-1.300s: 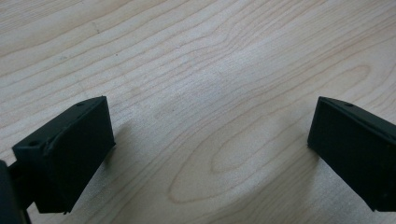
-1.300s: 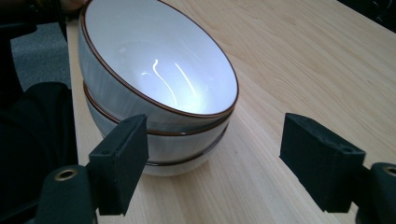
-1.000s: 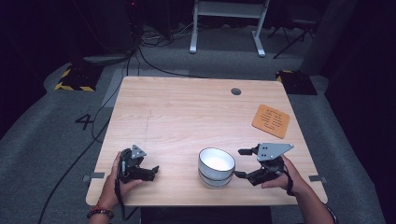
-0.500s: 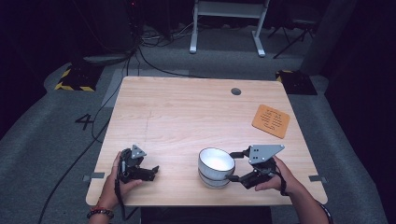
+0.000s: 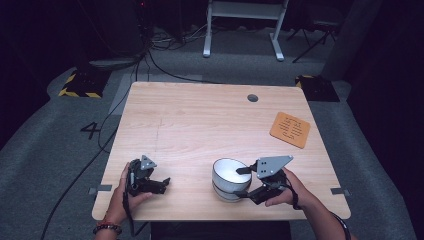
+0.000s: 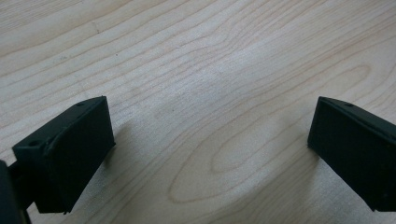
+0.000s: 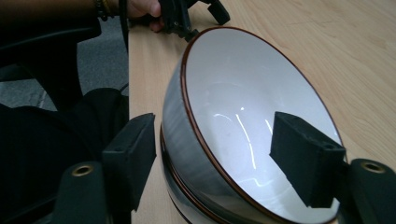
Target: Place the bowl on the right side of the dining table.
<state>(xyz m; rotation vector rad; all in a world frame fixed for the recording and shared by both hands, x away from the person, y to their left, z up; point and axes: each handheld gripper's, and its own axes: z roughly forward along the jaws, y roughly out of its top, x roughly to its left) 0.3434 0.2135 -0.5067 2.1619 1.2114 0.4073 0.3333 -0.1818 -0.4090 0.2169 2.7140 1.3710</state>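
Two stacked bowls (image 5: pixel 227 176), white inside with a brown rim, stand near the table's front edge. My right gripper (image 5: pixel 243 182) is open and straddles the right side of the stack's rim. In the right gripper view one jaw stands outside the top bowl's (image 7: pixel 233 107) wall and the other inside it; I cannot tell whether either touches it. My left gripper (image 5: pixel 161 183) rests open at the front left, held by a hand. In the left gripper view, the left gripper (image 6: pixel 210 135) has bare wood between its jaws.
An orange coaster (image 5: pixel 290 129) lies at the table's right side. A round cable hole (image 5: pixel 252 97) sits near the far edge of the wooden table (image 5: pixel 200 125). The left gripper (image 7: pixel 187 14) and the hand holding it appear beyond the bowl in the right gripper view.
My right gripper has moved left to the bowls, and its jaws now stand on either side of the rim. The left gripper has stayed put.
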